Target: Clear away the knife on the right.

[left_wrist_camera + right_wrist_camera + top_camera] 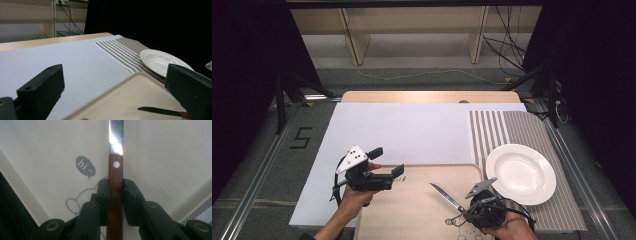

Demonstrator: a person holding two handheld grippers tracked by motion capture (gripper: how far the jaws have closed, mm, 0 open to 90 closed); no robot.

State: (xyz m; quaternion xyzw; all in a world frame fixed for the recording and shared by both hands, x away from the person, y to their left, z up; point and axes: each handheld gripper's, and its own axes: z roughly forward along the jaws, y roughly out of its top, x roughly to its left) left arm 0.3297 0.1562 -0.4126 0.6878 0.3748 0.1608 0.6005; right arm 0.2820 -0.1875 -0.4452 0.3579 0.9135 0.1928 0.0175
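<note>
1. The bench (402, 130) is covered by a white sheet, with a striped placemat (512, 130) at its right side and a beige tray (417, 210) at the near edge.
2. The white plate (521, 173) is seen set on the placemat, just beside the tray; nothing lies on it, and no cutlery is laid beside it yet.
3. The left tongs (388, 165) are held above the tray's left corner with the jaws spread wide and nothing between them.
4. The right tongs (460, 210) are clamped narrowly on the wooden handle of the knife (446, 196); in the right gripper view the pads (103, 195) are seen pressed against both sides of the handle.
5. The knife is held over the tray, blade pointing away from the plate, so the pick-up is judged done.
6. Carrying the knife over to the placemat and setting it down by the plate is judged to remain, which puts the work at an early stage.
</note>
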